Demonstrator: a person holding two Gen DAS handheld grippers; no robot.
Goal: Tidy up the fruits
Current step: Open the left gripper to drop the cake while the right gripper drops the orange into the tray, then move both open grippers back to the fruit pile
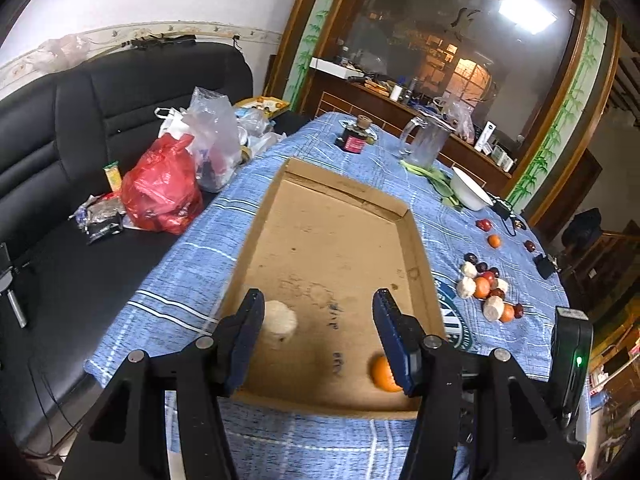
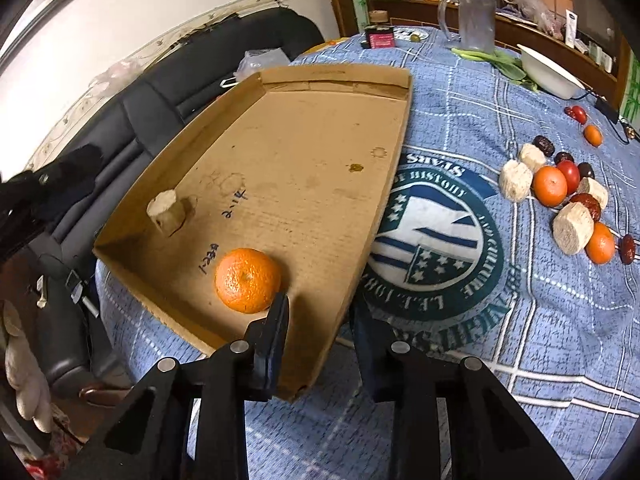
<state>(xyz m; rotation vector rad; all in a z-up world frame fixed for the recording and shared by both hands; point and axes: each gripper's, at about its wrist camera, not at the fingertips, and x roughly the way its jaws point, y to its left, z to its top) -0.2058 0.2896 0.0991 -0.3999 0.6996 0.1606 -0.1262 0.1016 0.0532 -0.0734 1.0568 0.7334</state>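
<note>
We take the cardboard tray (image 2: 280, 152) as landmark. Inside it, near its close end, sit one orange (image 2: 247, 280) and one pale cut cylinder (image 2: 162, 206), well apart. The remaining pile of fruit (image 2: 560, 200) lies on the blue cloth (image 2: 520, 320) to the tray's right: oranges, pale cylinders, small dark red pieces, touching one another.

Left gripper (image 1: 318, 312): jaws stand apart over the tray's near end, nothing between them; the cylinder lies just beside one finger, not gripped. Right gripper (image 2: 320, 312): fingers straddle the tray's right wall. We cannot tell whether the pads press on the cardboard; no fruit is held.

Handling, our judgement: oranges are light, round, firm-skinned and likely to roll, so take them across the widest part. The cylinders look dry and crumbly; grip the curved sides gently. The small dark pieces may slip.

The tray floor is mostly bare, with ample room. Its low wall is the edge to clear; the pile is tightly packed.
</note>
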